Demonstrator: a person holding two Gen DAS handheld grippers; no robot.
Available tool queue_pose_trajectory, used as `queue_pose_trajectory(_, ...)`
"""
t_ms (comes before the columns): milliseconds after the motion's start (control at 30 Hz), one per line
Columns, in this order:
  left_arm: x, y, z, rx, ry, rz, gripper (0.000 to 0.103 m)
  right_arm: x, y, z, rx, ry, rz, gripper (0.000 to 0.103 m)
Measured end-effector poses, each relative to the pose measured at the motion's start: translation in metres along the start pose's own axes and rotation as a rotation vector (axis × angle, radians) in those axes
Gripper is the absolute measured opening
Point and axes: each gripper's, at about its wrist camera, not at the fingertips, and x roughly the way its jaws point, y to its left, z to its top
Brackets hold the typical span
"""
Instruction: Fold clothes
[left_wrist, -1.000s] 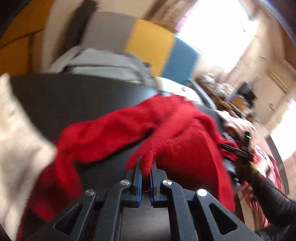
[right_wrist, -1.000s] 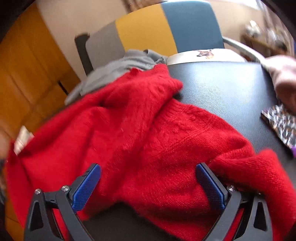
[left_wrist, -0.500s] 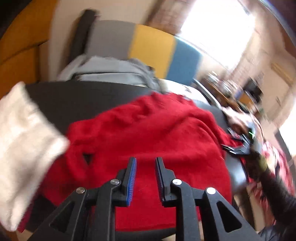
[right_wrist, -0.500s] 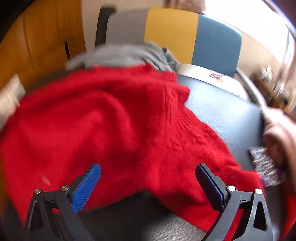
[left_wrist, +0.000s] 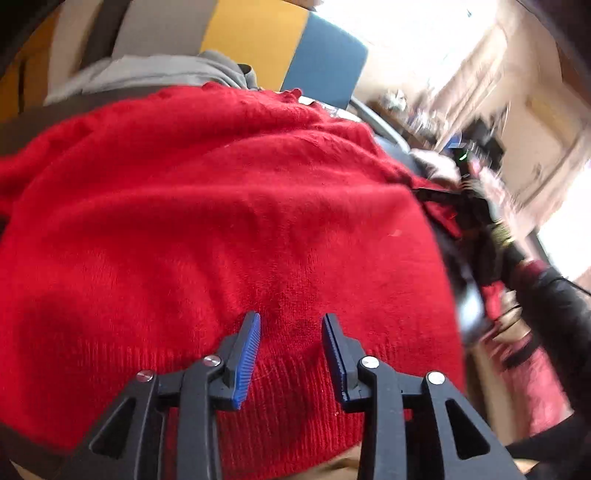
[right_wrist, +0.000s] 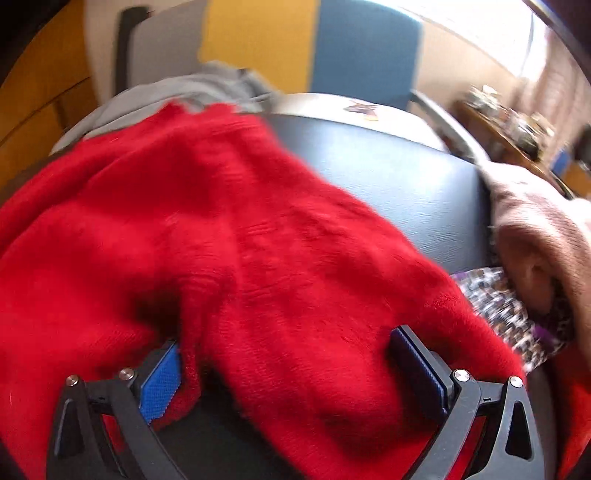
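A red knit sweater (left_wrist: 229, 206) lies spread over a dark table and fills most of the left wrist view. My left gripper (left_wrist: 291, 332) hovers over its ribbed hem, jaws partly open and holding nothing. In the right wrist view the same sweater (right_wrist: 236, 236) lies bunched on the dark table (right_wrist: 406, 177). My right gripper (right_wrist: 286, 354) is wide open, with a fold of the sweater lying between its blue pads (right_wrist: 162, 384). The right gripper also shows at the sweater's right edge in the left wrist view (left_wrist: 461, 199).
A grey garment (right_wrist: 177, 92) lies at the table's far edge, before a chair with grey, yellow and blue panels (right_wrist: 362, 48). A pinkish garment (right_wrist: 546, 229) and a patterned cloth (right_wrist: 509, 314) lie at the right. Shelves with clutter stand beyond.
My left gripper let go of the sweater's edge and opened wider, and now sits over the spread hem. The sweater went from bunched to spread flat. My right gripper stayed open and closed in on the fabric.
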Motion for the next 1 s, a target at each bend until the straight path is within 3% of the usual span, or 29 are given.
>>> queue_pose_trajectory(200, -0.011, 0.007, -0.002, -0.044, 0.021, -0.012, 0.036, -0.016, -0.005, 0.007, 0.043, 0.047, 0.070, 0.103)
queue_pose_trajectory(300, -0.022, 0.029, 0.005, -0.086, 0.001, 0.066, 0.038, -0.051, -0.008, -0.015, 0.147, -0.005, 0.276, 0.103)
queue_pose_trajectory(367, -0.029, 0.042, 0.009, -0.114, -0.013, 0.110, 0.038, -0.069, -0.005, -0.036, 0.231, -0.004, 0.473, 0.103)
queue_pose_trajectory(467, -0.033, 0.057, 0.011, -0.143, -0.030, 0.091, 0.038, -0.095, 0.018, -0.085, 0.301, 0.039, 0.738, 0.103)
queue_pose_trajectory(600, -0.032, 0.059, 0.002, -0.149, -0.052, 0.072, 0.038, -0.111, 0.062, -0.126, 0.302, 0.119, 0.995, 0.103)
queue_pose_trajectory(700, -0.028, 0.050, -0.003, -0.116, -0.049, 0.077, 0.038, -0.107, 0.103, -0.139, 0.271, 0.190, 0.992, 0.103)
queue_pose_trajectory(800, -0.020, 0.048, 0.001, -0.116, -0.049, 0.072, 0.038, -0.105, 0.137, -0.136, 0.272, 0.201, 1.034, 0.103)
queue_pose_trajectory(900, -0.020, 0.060, 0.002, -0.180, -0.046, 0.004, 0.038, -0.101, 0.152, -0.124, 0.345, 0.206, 1.148, 0.103)
queue_pose_trajectory(1000, -0.021, 0.071, 0.001, -0.238, -0.037, -0.066, 0.036, -0.115, 0.138, -0.111, 0.502, 0.092, 1.343, 0.103)
